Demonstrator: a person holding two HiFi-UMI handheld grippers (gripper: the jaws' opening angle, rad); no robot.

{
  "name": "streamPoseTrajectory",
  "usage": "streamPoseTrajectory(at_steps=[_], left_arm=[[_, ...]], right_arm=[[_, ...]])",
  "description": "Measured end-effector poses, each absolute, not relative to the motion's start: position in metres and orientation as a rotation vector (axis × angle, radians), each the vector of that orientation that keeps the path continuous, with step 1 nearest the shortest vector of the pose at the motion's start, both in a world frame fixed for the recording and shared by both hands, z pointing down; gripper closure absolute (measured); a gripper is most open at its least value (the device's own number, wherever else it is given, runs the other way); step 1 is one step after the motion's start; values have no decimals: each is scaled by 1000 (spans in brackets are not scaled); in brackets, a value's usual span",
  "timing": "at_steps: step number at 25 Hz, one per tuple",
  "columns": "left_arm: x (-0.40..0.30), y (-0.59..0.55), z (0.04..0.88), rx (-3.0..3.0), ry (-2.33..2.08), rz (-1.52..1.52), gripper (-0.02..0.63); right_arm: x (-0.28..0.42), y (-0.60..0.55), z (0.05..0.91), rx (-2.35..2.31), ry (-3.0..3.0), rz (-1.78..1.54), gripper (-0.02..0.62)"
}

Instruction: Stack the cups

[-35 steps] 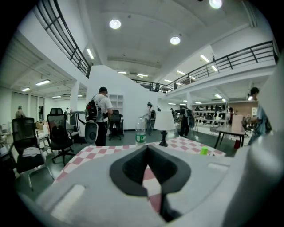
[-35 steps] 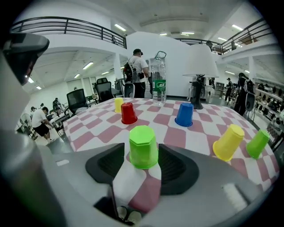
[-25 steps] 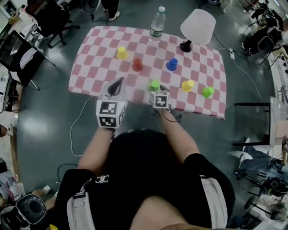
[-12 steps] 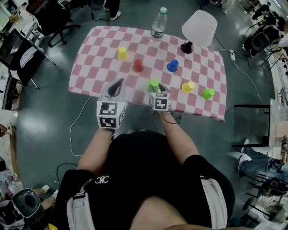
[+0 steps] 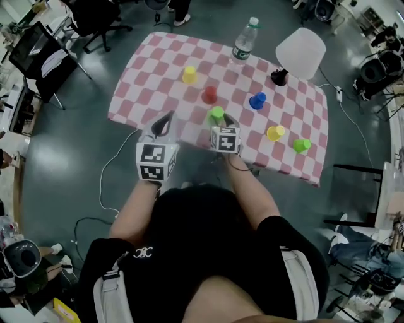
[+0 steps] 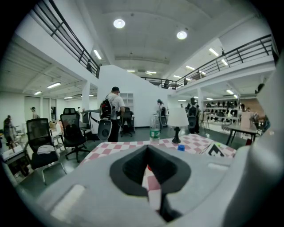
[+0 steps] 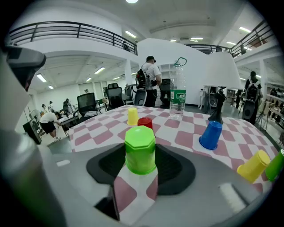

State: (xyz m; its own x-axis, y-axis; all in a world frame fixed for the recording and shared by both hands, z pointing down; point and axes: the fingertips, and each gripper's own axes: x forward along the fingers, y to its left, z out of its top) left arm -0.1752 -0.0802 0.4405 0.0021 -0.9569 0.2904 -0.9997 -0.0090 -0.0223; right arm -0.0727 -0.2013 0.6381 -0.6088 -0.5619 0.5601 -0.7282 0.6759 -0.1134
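A green cup point(image 5: 217, 114) stands upside down between the jaws of my right gripper point(image 5: 219, 120), which is shut on it just above the checkered tablecloth point(image 5: 158, 69). In the right gripper view that green cup point(image 7: 140, 148) fills the gap between the jaws of the right gripper point(image 7: 140, 156). Just beyond it stand a red cup point(image 5: 209, 95) and a yellow cup point(image 5: 189, 76), with a blue cup point(image 5: 257, 101) to the right. A second yellow cup point(image 5: 275, 133) and a second green cup point(image 5: 301, 146) lie tipped at the right. My left gripper point(image 5: 168, 115) hangs shut and empty over the table's near edge.
A water bottle point(image 5: 245, 41) and a white table lamp point(image 5: 300, 53) stand along the table's far side. Office chairs point(image 5: 95, 16) and a cable on the floor point(image 5: 110, 176) surround the table. People stand in the background of both gripper views.
My right gripper has lifted the green cup and carried it away from me toward the red cup. The left gripper has edged forward over the table's near edge.
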Motion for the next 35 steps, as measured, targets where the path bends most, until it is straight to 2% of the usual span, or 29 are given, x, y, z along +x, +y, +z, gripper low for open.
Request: streamPoseTrajectory(at_steps=[18, 20, 24, 29, 30, 33, 35], left_arm=[[-192, -83, 452, 2028, -2063, 357, 609], [-190, -86, 450, 2039, -2057, 346, 609], [-187, -90, 451, 2058, -2047, 339, 609], [-177, -96, 450, 2091, -2021, 320, 609], [-173, -98, 446, 2109, -2015, 306, 609], [-161, -105, 437, 2165, -1991, 271, 609], [-153, -109, 438, 2195, -1966, 268, 609]], right_arm=[[-82, -212, 672, 969, -2328, 486, 384], [-82, -210, 672, 960, -2350, 491, 337], [-81, -210, 648, 977, -2425, 450, 330], [-76, -211, 574, 1052, -2625, 374, 333], [-73, -210, 557, 1065, -2669, 355, 339], [-56, -212, 511, 1175, -2746, 282, 428], [-39, -213, 489, 1285, -2759, 244, 562]])
